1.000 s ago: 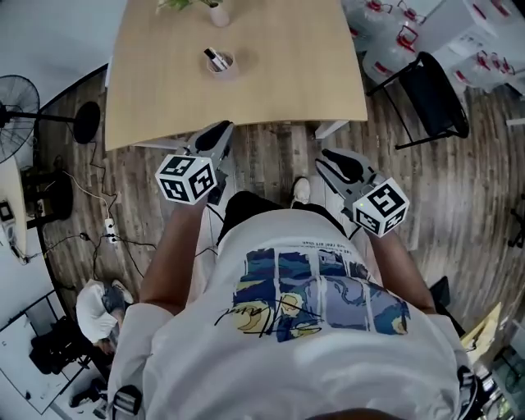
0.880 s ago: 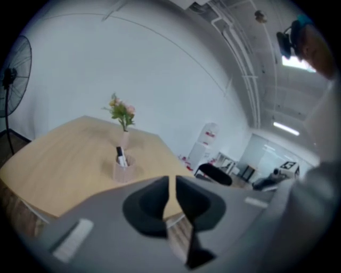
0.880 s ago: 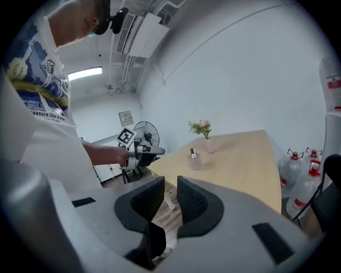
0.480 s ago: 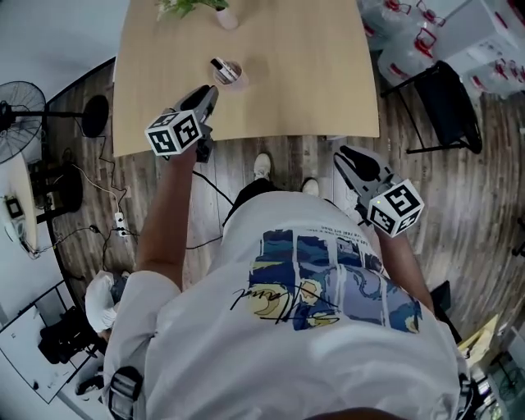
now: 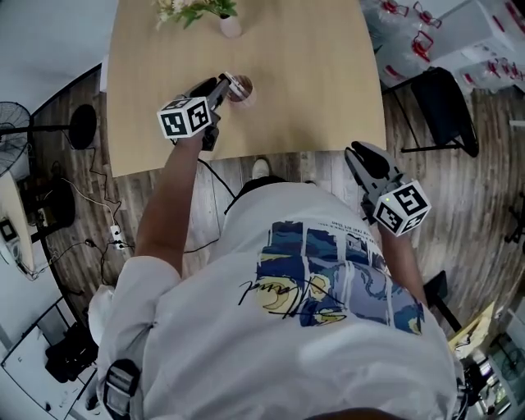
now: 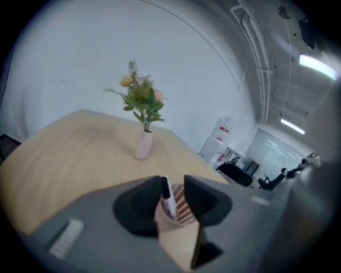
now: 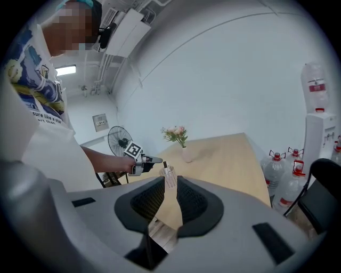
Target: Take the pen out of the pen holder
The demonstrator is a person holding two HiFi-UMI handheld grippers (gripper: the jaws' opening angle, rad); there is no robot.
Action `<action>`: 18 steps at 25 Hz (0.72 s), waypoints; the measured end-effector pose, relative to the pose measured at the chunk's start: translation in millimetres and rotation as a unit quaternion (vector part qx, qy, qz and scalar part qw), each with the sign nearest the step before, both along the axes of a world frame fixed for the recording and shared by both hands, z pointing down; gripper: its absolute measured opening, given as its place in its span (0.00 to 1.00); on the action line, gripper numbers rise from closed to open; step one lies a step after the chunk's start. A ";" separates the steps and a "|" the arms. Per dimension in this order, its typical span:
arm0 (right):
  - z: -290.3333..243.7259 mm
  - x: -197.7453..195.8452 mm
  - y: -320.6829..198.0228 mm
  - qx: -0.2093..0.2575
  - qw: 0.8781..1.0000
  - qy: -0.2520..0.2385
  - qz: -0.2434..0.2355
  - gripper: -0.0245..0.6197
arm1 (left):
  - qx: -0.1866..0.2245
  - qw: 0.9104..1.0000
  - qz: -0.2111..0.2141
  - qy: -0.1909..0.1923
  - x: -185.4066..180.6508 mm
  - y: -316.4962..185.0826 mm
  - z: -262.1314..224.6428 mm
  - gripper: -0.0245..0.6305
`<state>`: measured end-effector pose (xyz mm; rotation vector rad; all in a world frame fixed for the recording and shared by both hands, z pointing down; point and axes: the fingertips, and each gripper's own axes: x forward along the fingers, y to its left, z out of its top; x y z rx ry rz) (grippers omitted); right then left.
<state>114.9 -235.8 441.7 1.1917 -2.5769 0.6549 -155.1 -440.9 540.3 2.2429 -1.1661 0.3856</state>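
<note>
A striped pinkish pen holder [image 5: 241,87] stands on the light wooden table [image 5: 312,74] with a white pen with a black cap [image 6: 167,194] upright in it. My left gripper [image 5: 221,85] reaches over the table's near edge right up to the holder. In the left gripper view the holder [image 6: 178,213] and the pen show in the gap of the left gripper [image 6: 173,184]; its jaws are opening and the pads do not press on anything. My right gripper [image 5: 362,155] hangs off the table's front edge, jaws slightly apart and empty. In the right gripper view the holder [image 7: 169,177] is far ahead.
A small vase of flowers [image 5: 230,26] stands at the table's far side, beyond the holder. A black chair [image 5: 439,98] and several water bottles [image 5: 402,25] are to the right. A standing fan [image 5: 16,123] and cables lie on the wooden floor at the left.
The left gripper has moved from below the table's front edge out over the table to the pen holder. The person has stepped closer. The right gripper shifted slightly forward.
</note>
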 end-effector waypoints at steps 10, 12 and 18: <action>4.7 -29.3 -16.0 -0.017 1.000 0.010 0.020 0.14 | -0.022 0.999 0.045 0.010 3.1 -17.1 25.5 0.26; 6.4 -34.4 -16.6 -0.018 0.999 0.015 0.022 0.14 | -0.021 0.998 0.053 0.013 2.3 -18.4 27.2 0.22; 7.2 -38.4 -9.5 -0.022 0.999 0.018 0.037 0.12 | -0.018 0.997 0.072 0.030 7.6 -17.1 24.8 0.16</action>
